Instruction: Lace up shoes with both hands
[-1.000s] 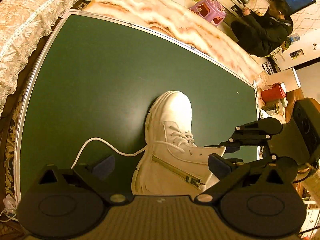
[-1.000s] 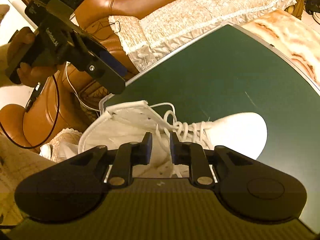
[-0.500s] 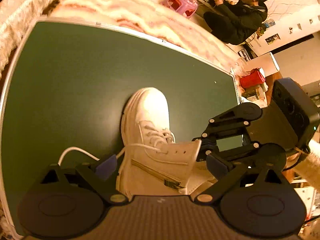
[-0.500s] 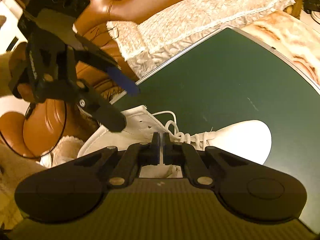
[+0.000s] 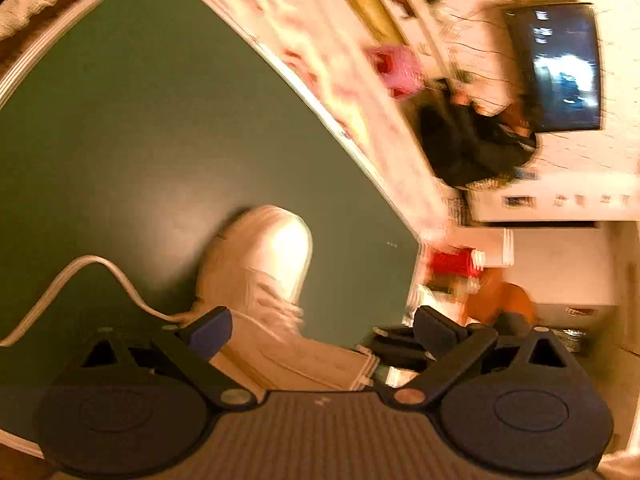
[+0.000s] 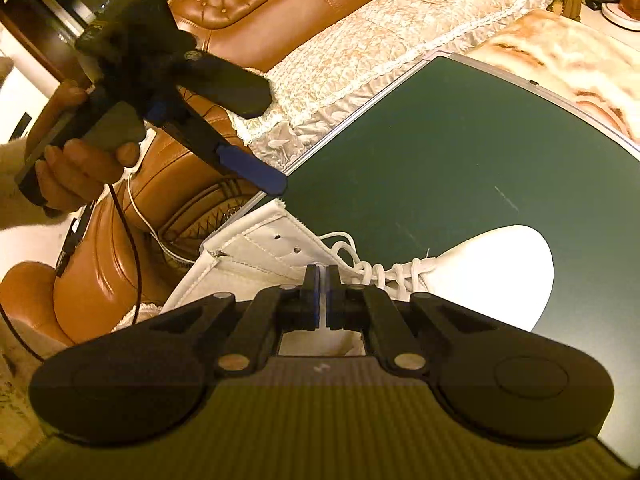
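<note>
A white lace-up boot [image 5: 272, 264] lies on the green board [image 5: 160, 120], toe pointing away. One loose end of its white lace [image 5: 96, 264] curves off to the left over the board. My left gripper [image 5: 322, 326] hangs over the boot's shaft, its jaws wide apart and closing, with the shaft between them untouched. In the right wrist view the boot [image 6: 480, 264] fills the middle. There my right gripper [image 6: 323, 280] is shut on a thin white strand of lace at the top eyelets. The left gripper [image 6: 260, 136] hovers above the boot's collar, held by a hand [image 6: 76, 168].
A brown leather sofa with a lacy cream cover [image 6: 360, 40] runs along the board's [image 6: 440, 140] far side. A person in dark clothes [image 5: 472, 144] sits beyond the marble floor, near a pink stool [image 5: 396, 68] and a screen [image 5: 560, 68]. A red container [image 5: 452, 262] stands past the board's corner.
The right gripper's jaws went from a small gap to shut on the lace. The left gripper rolled and sank closer to the boot's shaft; its view is now blurred.
</note>
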Motion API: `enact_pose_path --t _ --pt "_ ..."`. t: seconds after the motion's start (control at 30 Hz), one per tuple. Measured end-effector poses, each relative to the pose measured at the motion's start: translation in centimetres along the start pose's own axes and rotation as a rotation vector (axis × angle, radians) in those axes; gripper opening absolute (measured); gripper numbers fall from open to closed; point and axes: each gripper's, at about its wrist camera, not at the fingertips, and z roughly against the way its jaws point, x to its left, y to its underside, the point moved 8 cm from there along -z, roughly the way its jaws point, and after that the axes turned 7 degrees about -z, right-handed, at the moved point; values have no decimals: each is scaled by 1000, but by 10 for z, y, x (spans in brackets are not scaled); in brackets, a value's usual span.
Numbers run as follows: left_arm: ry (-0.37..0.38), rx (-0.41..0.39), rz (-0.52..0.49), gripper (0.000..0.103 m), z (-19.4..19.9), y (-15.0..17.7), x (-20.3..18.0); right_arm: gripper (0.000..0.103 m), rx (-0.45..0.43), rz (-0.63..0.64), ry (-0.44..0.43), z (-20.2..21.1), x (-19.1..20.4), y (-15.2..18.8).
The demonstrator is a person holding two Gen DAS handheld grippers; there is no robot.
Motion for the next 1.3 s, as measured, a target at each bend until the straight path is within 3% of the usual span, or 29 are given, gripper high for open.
enact_pose_path --t 0.07,0.1,0.23,0.4,0.57,0.63,0.7,0.87,1.0,1.1,1.3 --pt "-79 20 -1 71 -9 3 10 4 -6 -8 -2 0 0 0" --pt "-83 38 13 56 -13 6 13 4 -8 -12 -3 0 0 0" --pt "-52 91 56 53 -29 20 16 4 -18 -28 -7 1 -1 2" --pt "-39 79 94 54 -36 25 16 4 -24 -42 -8 1 0 2" --pt "-8 60 176 36 -46 29 19 4 -30 -68 -15 1 0 3" --pt "-12 38 204 16 -46 31 22 4 -35 -80 -16 1 -1 4" --pt "-13 9 232 10 -47 33 25 5 -41 -92 -16 1 -1 4" --pt "-89 -41 142 4 -42 32 11 8 -55 -116 4 2 -1 4" --pt "-178 -63 9 1 -30 29 -8 21 -106 -122 63 14 -2 1" --pt "-228 -68 -68 1 -27 28 -19 27 -100 22 97 19 14 -1" --pt "-222 -49 -120 0 -22 25 -23 27 -52 616 244 6 54 7"
